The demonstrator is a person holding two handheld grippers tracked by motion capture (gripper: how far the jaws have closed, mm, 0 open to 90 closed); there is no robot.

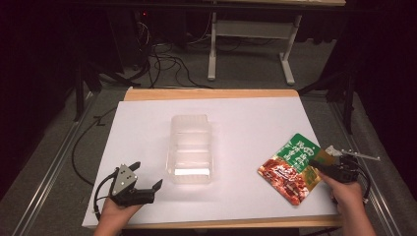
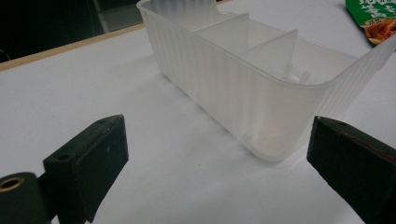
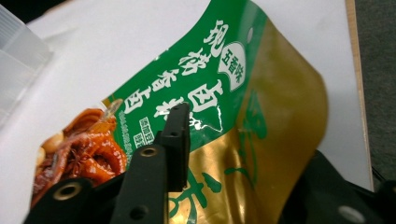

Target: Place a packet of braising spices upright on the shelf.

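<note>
High view, pouch (image 1: 291, 172): near table's (image 1: 147, 123) right edge, right gripper (image 1: 322, 169) clamped on its edge.
Left gripper (image 1: 147, 181): jaws apart, empty, beside box (image 1: 191, 147).
Done: pouch gripped.
Left: lifting into box, likely.

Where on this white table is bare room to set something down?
Free: the far strip behind the clear ribbed plastic divided container, and the gap between it and the green-and-gold food pouch. Crowded: near corners, by the left gripper and right gripper at the pouch.

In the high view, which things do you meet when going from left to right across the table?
left gripper → clear plastic container → food pouch → right gripper
</note>
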